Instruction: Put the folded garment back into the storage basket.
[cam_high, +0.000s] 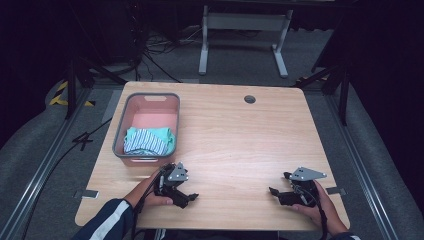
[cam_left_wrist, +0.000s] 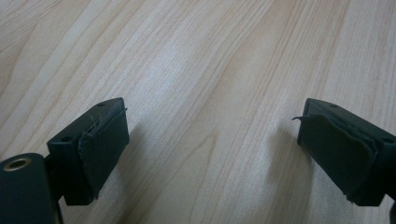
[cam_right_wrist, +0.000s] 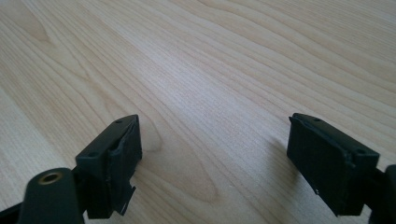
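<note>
Resting low at the near edge of the pale wood-grain desk (cam_high: 235, 130): the left black two-jaw tongs (cam_high: 186, 198), gripped by a hand (cam_high: 150, 192) coming out of a dark blue sleeve with a white stripe (cam_high: 107, 225), jaws pointing toward the middle of the desk. Standing wide apart in the left gripper view, those jaws, with bare wood grain between them and nothing gripped; worn black pads (cam_left_wrist: 102, 149) fraying at the edges.

Lying well apart from it on the same near strip, the right black two-jaw tongs (cam_high: 280, 185), held by the other hand (cam_high: 315, 207), jaws pointing back toward the left pair. Gaping just as wide in the right gripper view, clasping nothing, hovering just over the desk surface.

Sitting farther off, just beyond the left tongs near the desk's left edge, a grey-rimmed rectangular plastic basket with a pink inside (cam_high: 150, 100). Lying bunched in its nearer half, a folded cloth of mint green with blue and white stripes (cam_high: 147, 140), untouched by either tongs.

Showing toward the far edge, a small round grey cable hole (cam_high: 250, 99). Standing beyond the desk on the grey floor, a white metal frame (cam_high: 240, 30) and loose black cables (cam_high: 150, 50).
</note>
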